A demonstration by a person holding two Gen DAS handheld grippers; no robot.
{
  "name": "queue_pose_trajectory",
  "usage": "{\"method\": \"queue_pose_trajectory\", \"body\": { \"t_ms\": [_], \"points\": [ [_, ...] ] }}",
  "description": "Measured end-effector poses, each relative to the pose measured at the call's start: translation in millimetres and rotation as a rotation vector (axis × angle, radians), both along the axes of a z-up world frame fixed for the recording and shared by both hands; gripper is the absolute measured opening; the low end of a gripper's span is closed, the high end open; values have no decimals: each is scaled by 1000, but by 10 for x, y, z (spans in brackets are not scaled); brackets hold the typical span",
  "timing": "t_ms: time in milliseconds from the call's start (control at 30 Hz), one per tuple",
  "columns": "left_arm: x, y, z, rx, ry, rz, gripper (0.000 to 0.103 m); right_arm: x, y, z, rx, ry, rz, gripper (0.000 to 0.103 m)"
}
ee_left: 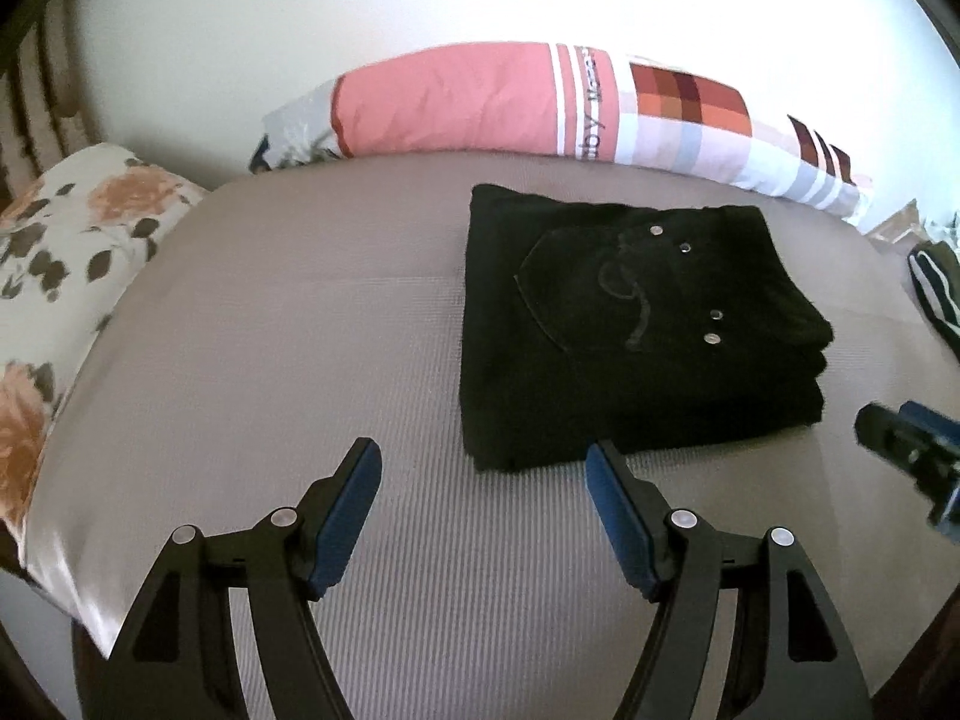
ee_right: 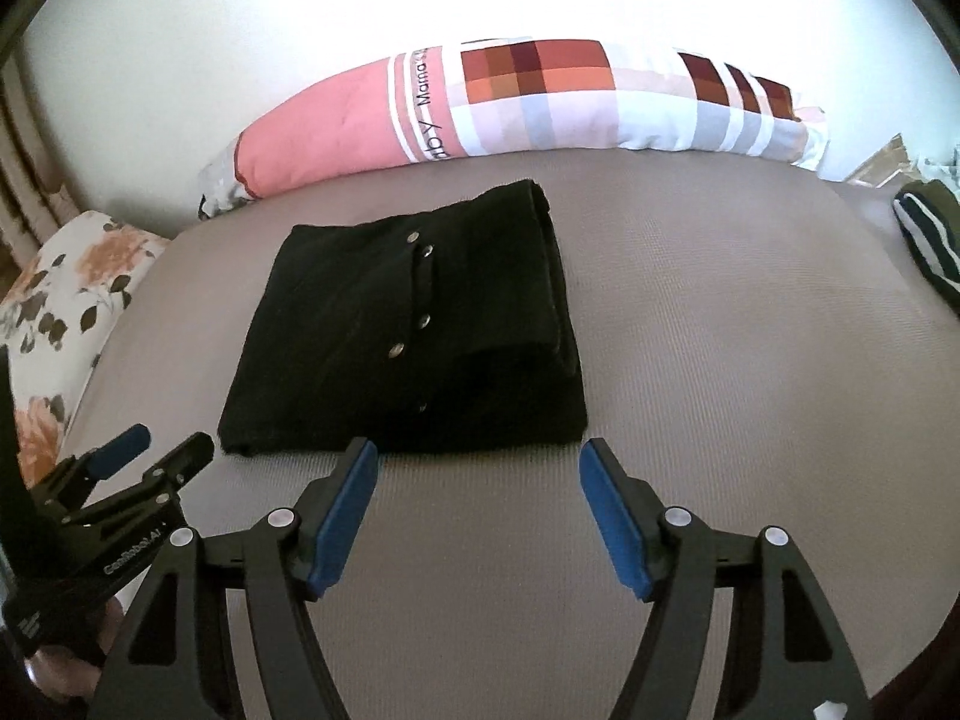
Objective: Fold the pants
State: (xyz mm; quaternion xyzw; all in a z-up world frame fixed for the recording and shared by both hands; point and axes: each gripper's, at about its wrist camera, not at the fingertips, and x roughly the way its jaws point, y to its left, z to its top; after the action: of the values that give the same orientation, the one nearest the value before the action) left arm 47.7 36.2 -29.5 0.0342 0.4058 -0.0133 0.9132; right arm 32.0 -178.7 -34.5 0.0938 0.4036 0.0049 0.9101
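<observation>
The black pants (ee_left: 636, 324) lie folded into a thick rectangular stack on the grey mat (ee_left: 300, 330), with metal studs and a back pocket on top. My left gripper (ee_left: 483, 456) hovers just in front of the stack's near left corner, open, with only the mat between its blue pads. In the right wrist view the same pants (ee_right: 414, 324) lie ahead and to the left. My right gripper (ee_right: 478, 456) is open in front of the stack's near edge and holds nothing. Each gripper shows in the other's view: the right gripper (ee_left: 900, 450) at the right edge, the left gripper (ee_right: 156, 450) at the lower left.
A long pink and checked pillow (ee_left: 540, 102) lies along the far edge of the mat against a white wall. A floral cushion (ee_left: 72, 228) sits at the left. A dark striped cloth (ee_right: 927, 234) lies at the right edge. A hand (ee_right: 66, 660) holds the left tool.
</observation>
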Motion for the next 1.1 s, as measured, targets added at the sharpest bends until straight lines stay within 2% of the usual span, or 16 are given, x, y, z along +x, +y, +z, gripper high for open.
{"method": "queue_pose_trajectory", "body": {
  "t_ms": [267,1100],
  "points": [
    [-302,-70,107,25,-66,3,71,-198,157,-22,-57,-52,6,70],
    [-391,-196,-37,92,-72,1,71,-211,217,-170,-83,-30,22,71]
  ]
}}
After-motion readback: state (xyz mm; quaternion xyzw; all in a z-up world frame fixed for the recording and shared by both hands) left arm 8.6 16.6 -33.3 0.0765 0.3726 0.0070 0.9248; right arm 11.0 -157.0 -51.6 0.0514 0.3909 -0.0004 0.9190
